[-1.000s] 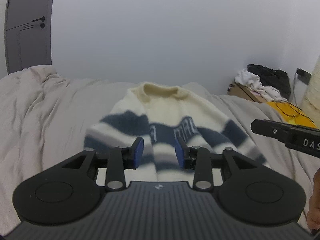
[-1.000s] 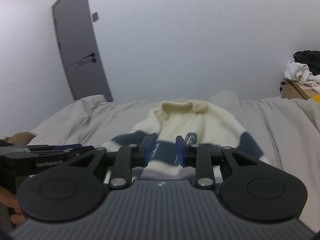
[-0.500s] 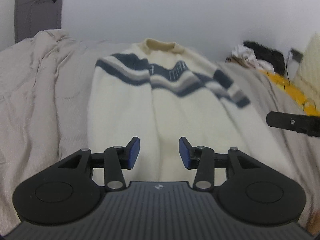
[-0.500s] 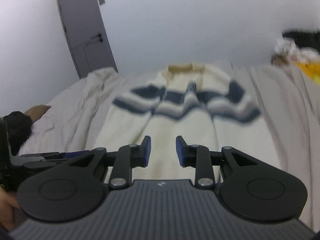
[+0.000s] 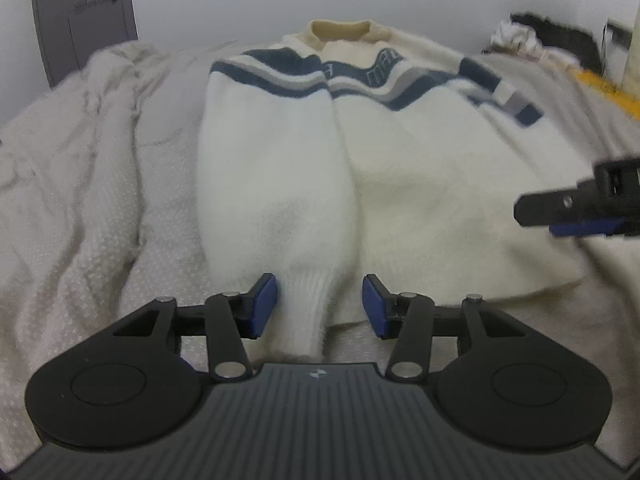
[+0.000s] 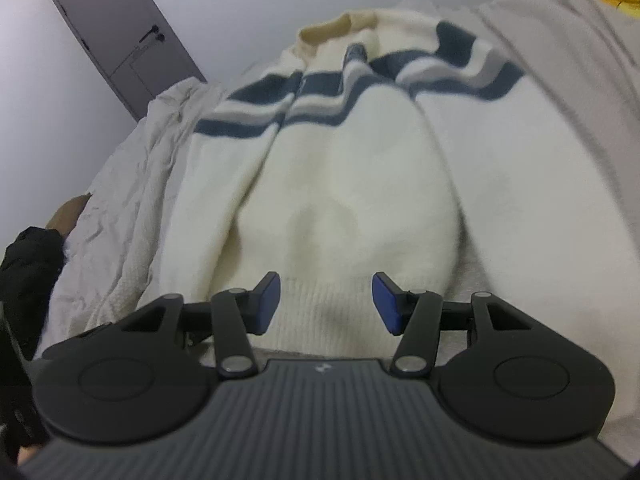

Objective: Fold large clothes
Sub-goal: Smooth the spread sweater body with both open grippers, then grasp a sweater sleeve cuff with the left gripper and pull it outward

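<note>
Left wrist view: sweater point(image 5: 420, 168) flat on bed point(image 5: 80, 200), collar far, hem near — long axis straight away from camera. Ribbed cuff point(image 5: 308, 300) of one sleeve between spread pads of left hand-held gripper point(image 5: 319, 306), untouched. Right hand-held gripper point(image 5: 576, 216) visible only here from the side, over the sweater's right part.

Right wrist view: same lie, collar toward door point(image 6: 120, 44). Right hand-held gripper's jaws opening — ribbed hem point(image 6: 328, 312) between them, not pinched. Dark bundle point(image 6: 28, 280) at left edge, too blurred to identify.

Sweater point(image 5: 400, 168) lies on bed point(image 5: 80, 184) — door point(image 5: 84, 12) behind.
</note>
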`<action>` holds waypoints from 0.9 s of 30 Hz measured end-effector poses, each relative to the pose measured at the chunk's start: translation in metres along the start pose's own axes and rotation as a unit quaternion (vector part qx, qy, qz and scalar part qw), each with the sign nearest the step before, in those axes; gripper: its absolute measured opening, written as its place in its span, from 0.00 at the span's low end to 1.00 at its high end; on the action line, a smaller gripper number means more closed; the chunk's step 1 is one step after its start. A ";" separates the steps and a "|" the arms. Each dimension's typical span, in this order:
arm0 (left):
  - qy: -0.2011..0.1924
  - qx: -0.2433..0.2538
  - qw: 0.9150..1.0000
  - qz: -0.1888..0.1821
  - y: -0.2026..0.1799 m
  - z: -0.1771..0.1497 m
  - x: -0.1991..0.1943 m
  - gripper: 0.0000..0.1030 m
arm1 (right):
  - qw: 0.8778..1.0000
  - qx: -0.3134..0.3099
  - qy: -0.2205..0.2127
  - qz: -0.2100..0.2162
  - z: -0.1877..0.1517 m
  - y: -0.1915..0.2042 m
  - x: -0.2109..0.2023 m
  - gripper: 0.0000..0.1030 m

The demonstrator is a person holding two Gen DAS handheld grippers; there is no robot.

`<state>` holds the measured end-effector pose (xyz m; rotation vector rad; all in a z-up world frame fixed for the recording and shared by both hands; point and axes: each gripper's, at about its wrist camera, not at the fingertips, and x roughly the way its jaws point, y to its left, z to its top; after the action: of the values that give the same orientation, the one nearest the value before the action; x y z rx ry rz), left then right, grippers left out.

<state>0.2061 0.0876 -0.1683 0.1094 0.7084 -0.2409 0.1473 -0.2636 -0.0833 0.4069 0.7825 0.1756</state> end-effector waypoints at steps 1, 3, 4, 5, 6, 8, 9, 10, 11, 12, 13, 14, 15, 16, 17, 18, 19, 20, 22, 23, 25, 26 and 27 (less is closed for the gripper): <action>-0.005 0.007 1.000 0.009 -0.001 -0.001 0.001 0.41 | 1.000 -0.002 0.004 0.000 -0.001 0.001 0.006 0.53; -0.015 0.002 1.000 0.014 0.000 -0.001 -0.001 0.27 | 1.000 -0.011 0.008 -0.004 -0.003 0.001 0.014 0.53; -0.023 -0.008 1.000 0.019 0.005 0.002 -0.005 0.15 | 1.000 -0.014 0.008 -0.008 -0.002 0.001 0.017 0.53; -0.031 -0.017 0.999 0.025 0.010 0.004 -0.009 0.13 | 1.000 -0.017 0.008 -0.011 -0.002 0.001 0.021 0.53; -0.043 -0.032 0.998 0.026 0.017 0.007 -0.015 0.12 | 1.000 -0.019 0.009 -0.014 -0.002 0.000 0.023 0.51; -0.068 -0.075 0.994 0.028 0.039 0.018 -0.029 0.09 | 1.000 -0.021 0.009 -0.017 -0.001 -0.001 0.026 0.51; -0.082 -0.091 0.992 0.034 0.051 0.025 -0.035 0.09 | 1.000 -0.020 0.009 -0.016 -0.001 -0.002 0.026 0.51; -0.092 -0.106 0.989 0.041 0.066 0.035 -0.040 0.08 | 1.000 -0.020 0.008 -0.016 0.000 -0.003 0.026 0.51; -0.102 -0.120 0.986 0.046 0.083 0.047 -0.044 0.08 | 1.000 -0.022 0.006 -0.016 -0.001 -0.003 0.026 0.51; -0.110 -0.130 0.984 0.052 0.099 0.058 -0.047 0.08 | 1.000 -0.026 0.004 -0.017 0.000 -0.003 0.026 0.52; -0.117 -0.137 0.982 0.059 0.117 0.071 -0.047 0.08 | 0.999 -0.029 0.002 -0.018 0.001 -0.001 0.027 0.52; -0.120 -0.138 0.981 0.071 0.137 0.085 -0.047 0.07 | 0.999 -0.033 -0.001 -0.020 0.002 -0.001 0.027 0.52; -0.120 -0.140 0.979 0.084 0.155 0.099 -0.045 0.07 | 0.999 -0.036 -0.004 -0.020 0.002 0.000 0.027 0.52; -0.122 -0.145 0.977 0.097 0.174 0.113 -0.043 0.07 | 0.999 -0.039 -0.008 -0.021 0.003 0.000 0.028 0.52; -0.124 -0.151 0.974 0.113 0.195 0.129 -0.040 0.07 | 0.999 -0.040 -0.011 -0.023 0.003 0.001 0.028 0.52; -0.124 -0.154 0.972 0.129 0.214 0.144 -0.037 0.07 | 0.999 -0.040 -0.014 -0.024 0.004 0.001 0.029 0.52; -0.126 -0.162 0.968 0.145 0.232 0.157 -0.035 0.07 | 0.999 -0.038 -0.018 -0.026 0.006 0.001 0.030 0.52; -0.128 -0.175 0.963 0.157 0.252 0.171 -0.031 0.07 | 0.999 -0.037 -0.022 -0.028 0.007 0.001 0.030 0.52; -0.134 -0.196 0.953 0.188 0.290 0.196 -0.023 0.07 | 0.998 -0.041 -0.033 -0.033 0.011 0.002 0.032 0.52; -0.139 -0.199 0.946 0.216 0.309 0.209 -0.016 0.07 | 0.998 -0.044 -0.038 -0.034 0.013 0.003 0.033 0.52; -0.146 -0.203 0.932 0.262 0.342 0.227 0.001 0.07 | 0.997 -0.046 -0.048 -0.035 0.016 0.005 0.036 0.52; -0.150 -0.208 0.925 0.281 0.356 0.232 0.010 0.07 | 0.997 -0.047 -0.052 -0.035 0.018 0.006 0.038 0.52; -0.151 -0.213 0.918 0.298 0.370 0.234 0.022 0.07 | 0.997 -0.048 -0.055 -0.036 0.020 0.007 0.041 0.52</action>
<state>0.4644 0.3992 0.0012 -0.1295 0.3787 0.4766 0.1901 -0.2504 -0.0943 0.2942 0.6768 0.1224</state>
